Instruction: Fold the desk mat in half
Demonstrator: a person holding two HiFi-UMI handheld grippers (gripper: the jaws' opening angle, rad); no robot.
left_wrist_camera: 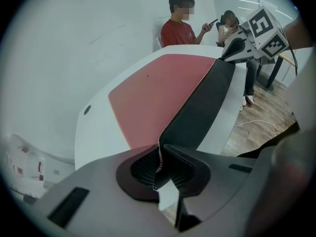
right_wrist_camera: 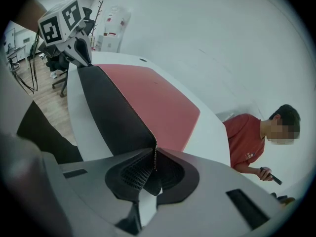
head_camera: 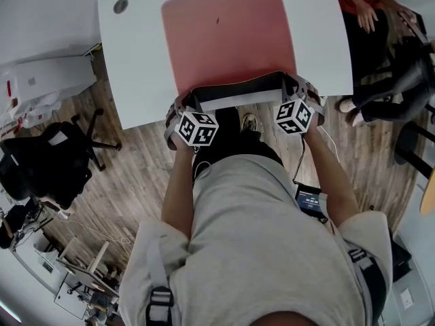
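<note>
Pinching desk mat (head_camera: 228, 32) near corners: left tool (left_wrist_camera: 159, 168), right tool (right_wrist_camera: 154, 168); edge raised.

Both arms were extended forward and down, the left forearm (head_camera: 178, 189) and right forearm (head_camera: 333, 175) roughly parallel. The left gripper (left_wrist_camera: 159, 168) was closed on the near edge of the desk mat (left_wrist_camera: 197, 107), its pads pressing both faces. The right gripper (right_wrist_camera: 154, 168) was clamped likewise on the same edge. Both grippers pointed steeply downward, side by side and well apart.
</note>
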